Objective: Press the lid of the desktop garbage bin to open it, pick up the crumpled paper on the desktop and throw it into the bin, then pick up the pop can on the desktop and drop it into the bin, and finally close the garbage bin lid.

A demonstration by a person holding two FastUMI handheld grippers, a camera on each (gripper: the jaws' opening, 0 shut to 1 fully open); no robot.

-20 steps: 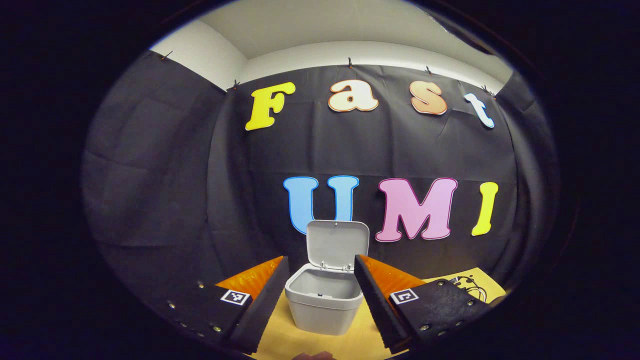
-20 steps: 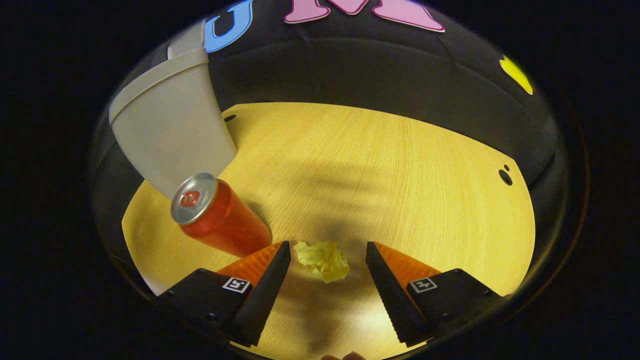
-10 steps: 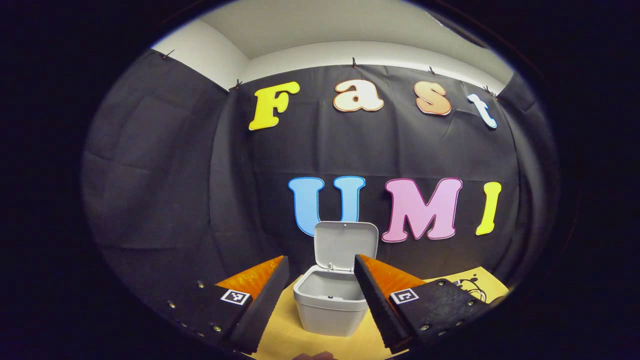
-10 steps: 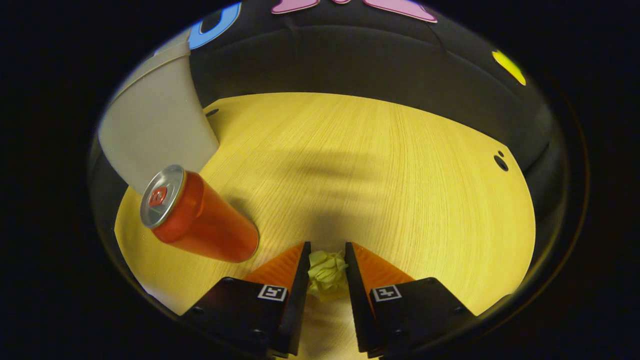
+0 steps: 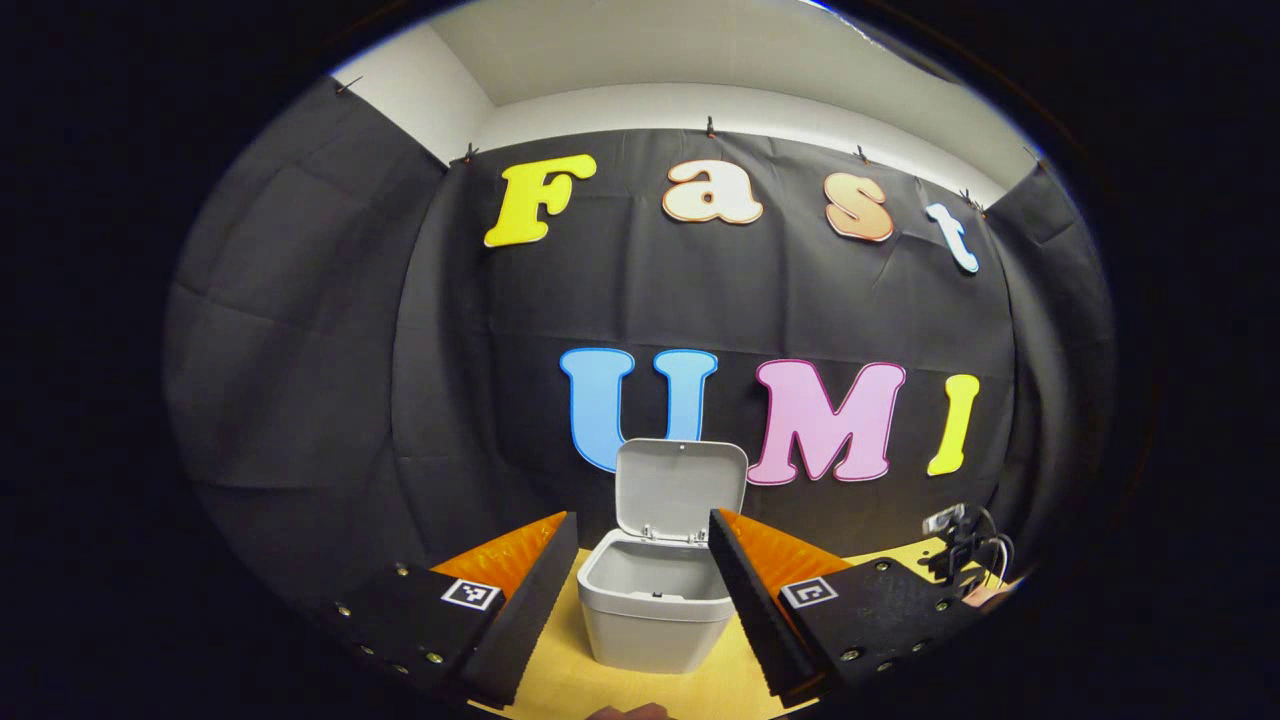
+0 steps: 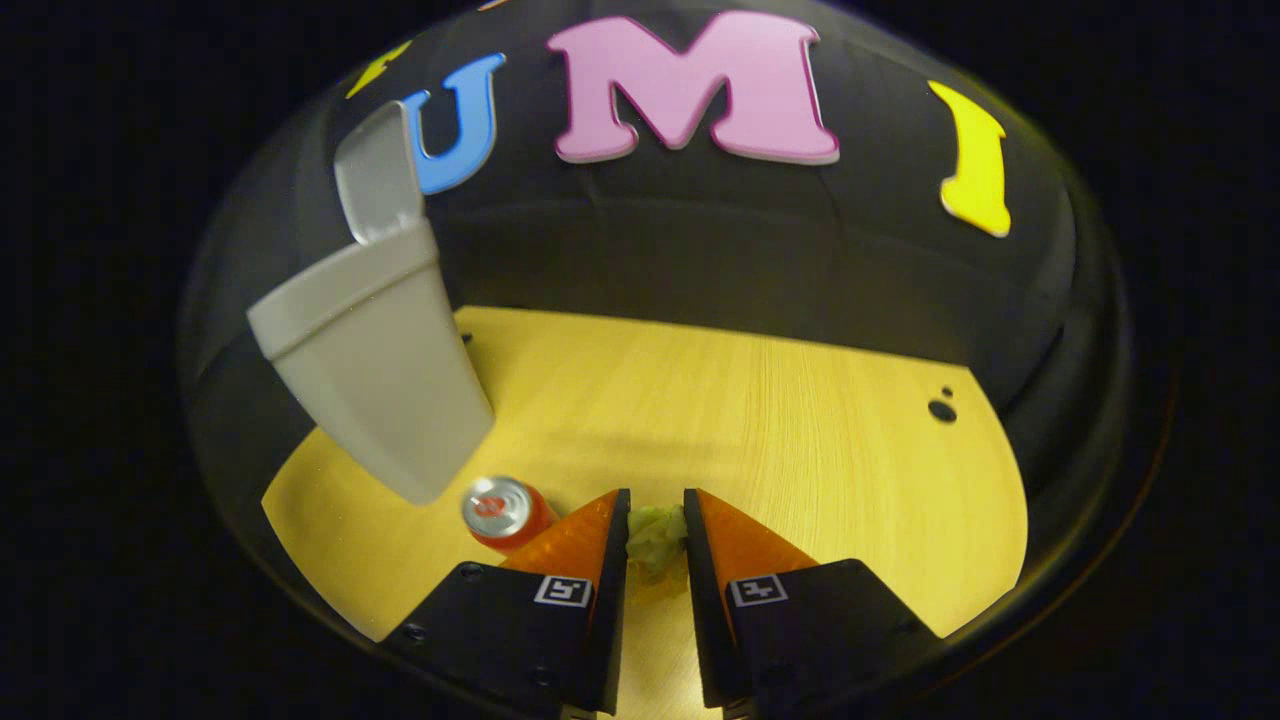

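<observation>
R gripper (image 6: pixel 655 530): fingers closed on the crumpled paper (image 6: pixel 655 535), one finger each side, wad pinched between the tips. Looks lifted off the counter (image 6: pixel 780 440) but can't confirm the gap; lower part of the wad is hidden between the fingers. Gripper pitched fwd/down over the counter's near edge, view takes in the counter top and the booth wall behind.

Pop can (image 6: pixel 500 510): upright on the counter just beside the R gripper's left finger, near the near edge; only the top and a bit of the body visible, rest cut off by that finger. Can sits just in front of the garbage bin (image 6: pixel 385 385), touching or not, can't tell.

Bin in the R gripper view is toward the counter's left side, lid (image 6: pixel 378 180) standing up and open.

L gripper (image 5: pixel 640 580): fingers wide open, holding nothing, held about level and facing the bin (image 5: pixel 655 610) straight on, well short of it. Bin shows between the fingers, lid (image 5: pixel 680 485) upright, inside looks empty as far as visible; bottom not seen.

Far right of the L gripper view: a gripper (image 5: pixel 965 550) with cables at the counter (image 5: pixel 610 685) edge, too small and dark to make out its fingers.
</observation>
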